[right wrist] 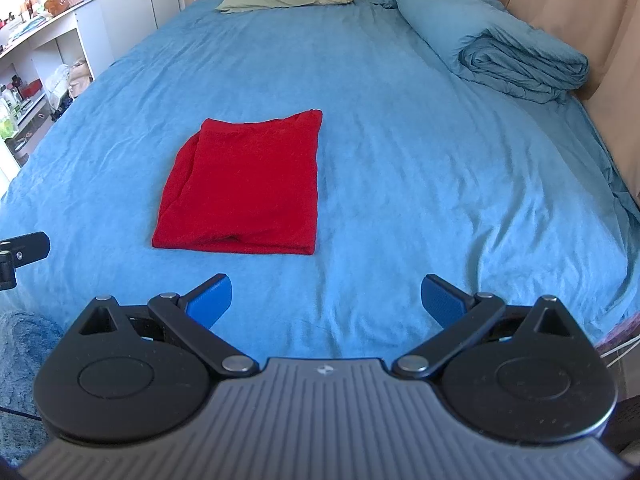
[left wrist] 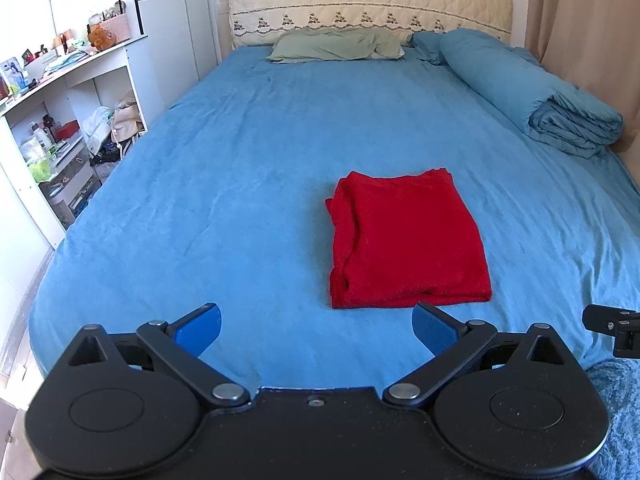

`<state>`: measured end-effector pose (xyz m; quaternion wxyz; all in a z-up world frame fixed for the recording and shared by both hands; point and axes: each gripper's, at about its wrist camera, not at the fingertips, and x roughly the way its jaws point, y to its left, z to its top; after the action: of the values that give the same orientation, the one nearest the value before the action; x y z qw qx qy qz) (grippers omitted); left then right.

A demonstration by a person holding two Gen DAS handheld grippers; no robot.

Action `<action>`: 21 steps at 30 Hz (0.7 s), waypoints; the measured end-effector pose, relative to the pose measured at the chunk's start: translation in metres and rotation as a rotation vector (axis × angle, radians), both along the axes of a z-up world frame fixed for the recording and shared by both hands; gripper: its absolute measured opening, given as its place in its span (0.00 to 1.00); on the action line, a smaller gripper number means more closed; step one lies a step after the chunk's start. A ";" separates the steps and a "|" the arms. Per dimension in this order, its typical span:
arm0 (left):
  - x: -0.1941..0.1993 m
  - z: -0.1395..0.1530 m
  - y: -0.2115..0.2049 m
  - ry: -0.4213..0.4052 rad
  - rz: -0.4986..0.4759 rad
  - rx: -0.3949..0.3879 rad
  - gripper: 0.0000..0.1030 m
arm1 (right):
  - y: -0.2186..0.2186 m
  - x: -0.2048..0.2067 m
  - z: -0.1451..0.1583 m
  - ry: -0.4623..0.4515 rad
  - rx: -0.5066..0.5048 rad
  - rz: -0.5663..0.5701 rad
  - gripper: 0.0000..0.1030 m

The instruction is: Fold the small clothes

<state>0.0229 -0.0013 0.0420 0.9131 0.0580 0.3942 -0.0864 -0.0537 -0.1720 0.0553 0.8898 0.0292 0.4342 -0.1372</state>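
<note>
The blue-sheeted bed (left wrist: 240, 200) carries a folded red garment (left wrist: 404, 240), a rolled blue duvet (left wrist: 532, 92) and seemingly one green pillow (left wrist: 332, 44).

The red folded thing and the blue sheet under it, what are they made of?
Red garment: probably a soft knit, matte and slightly fuzzy, with limp rounded folds. Blue sheet: looks like brushed or velvety fabric; it shows a faint sheen and shallow wrinkles. The exact fibre cannot be told.
</note>
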 end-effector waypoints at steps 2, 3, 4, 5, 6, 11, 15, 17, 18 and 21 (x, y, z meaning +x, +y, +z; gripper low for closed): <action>0.001 0.000 0.000 -0.002 -0.001 0.004 1.00 | 0.002 0.000 0.000 0.000 0.002 -0.003 1.00; 0.001 0.000 -0.001 -0.003 -0.001 0.007 1.00 | 0.001 0.000 0.000 -0.001 0.001 -0.004 1.00; 0.001 0.000 -0.002 -0.004 -0.001 0.009 1.00 | 0.001 0.000 0.000 -0.002 0.001 -0.003 1.00; 0.001 0.000 -0.002 -0.005 -0.002 0.007 1.00 | 0.001 0.000 0.000 -0.003 0.000 -0.005 1.00; 0.002 0.001 -0.002 -0.006 -0.001 0.004 1.00 | 0.002 0.000 0.000 -0.003 0.000 -0.007 1.00; 0.002 0.001 0.000 -0.007 -0.002 0.001 1.00 | 0.004 -0.001 0.000 -0.001 0.002 -0.012 1.00; 0.002 0.001 0.000 -0.008 -0.001 0.002 1.00 | 0.007 -0.001 0.000 0.000 0.002 -0.011 1.00; 0.002 0.002 0.001 -0.007 -0.003 0.001 1.00 | 0.007 0.000 0.001 -0.001 0.001 -0.011 1.00; 0.002 0.002 0.001 -0.008 -0.003 0.000 1.00 | 0.007 0.000 0.001 -0.001 0.001 -0.010 1.00; 0.002 0.002 0.000 -0.012 -0.003 0.002 1.00 | 0.007 -0.001 0.001 -0.001 0.000 -0.011 1.00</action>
<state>0.0245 -0.0010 0.0440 0.9154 0.0600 0.3885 -0.0871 -0.0543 -0.1650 0.0561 0.8893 0.0318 0.4336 -0.1421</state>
